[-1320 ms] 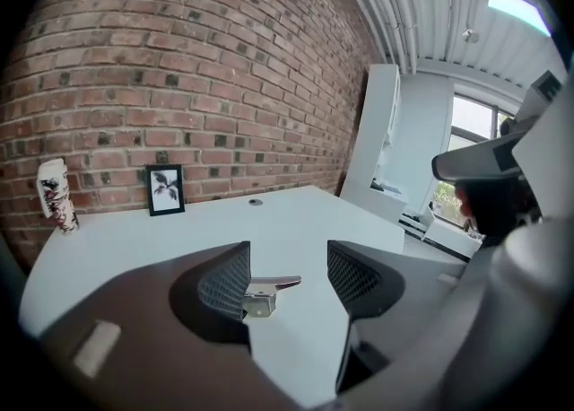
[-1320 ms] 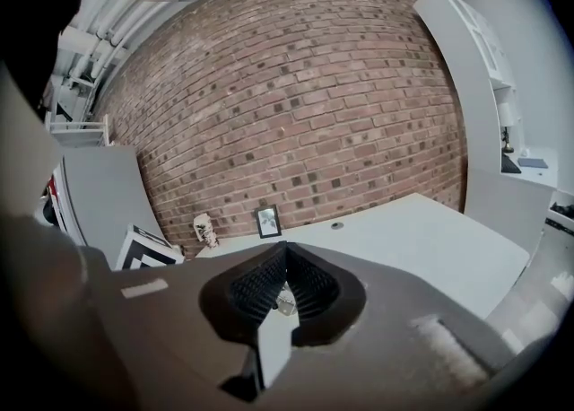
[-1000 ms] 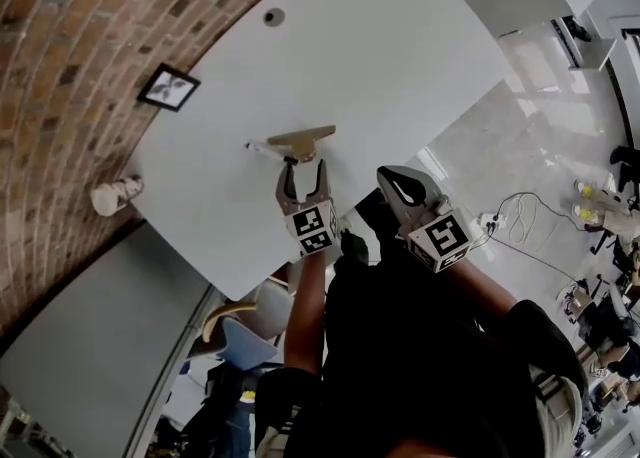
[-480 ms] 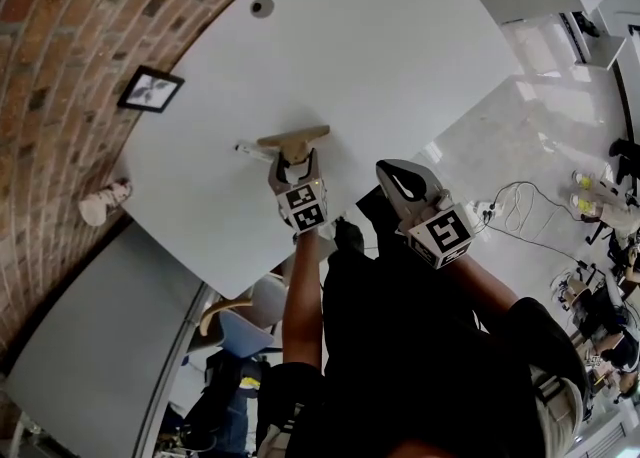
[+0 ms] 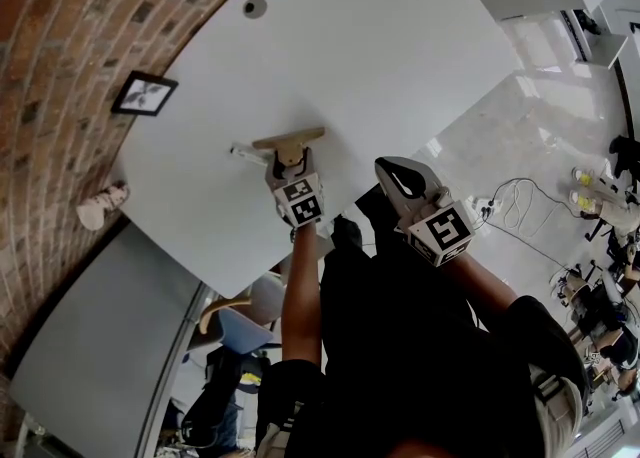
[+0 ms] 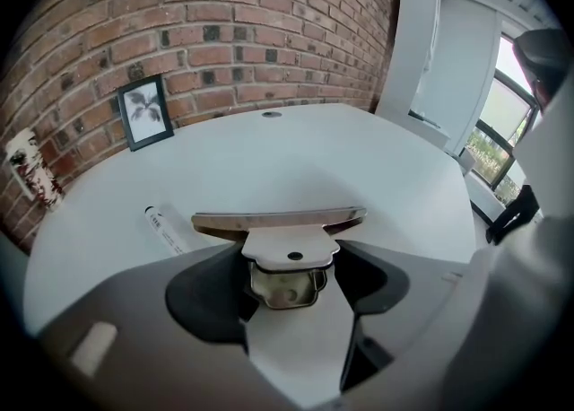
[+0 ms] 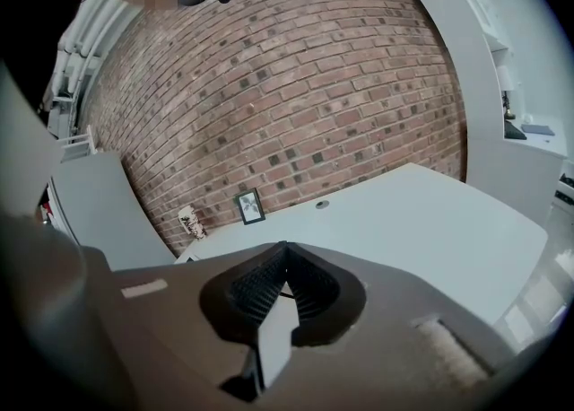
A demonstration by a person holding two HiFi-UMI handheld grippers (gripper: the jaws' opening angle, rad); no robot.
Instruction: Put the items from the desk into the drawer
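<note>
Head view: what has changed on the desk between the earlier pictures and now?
The left claw came down over the metal clip, its jaws just opening wider. The clip's tab now sits between them, ungripped. The clip, marker and picture frame stayed put.

Left gripper [image 5: 292, 166] drops down onto the metal clip [image 6: 278, 220] on the tabletop [image 5: 400, 66]. Its fingers [image 6: 204, 300] have just been opening and now straddle the clip's handle instead of hovering short of it.
</note>
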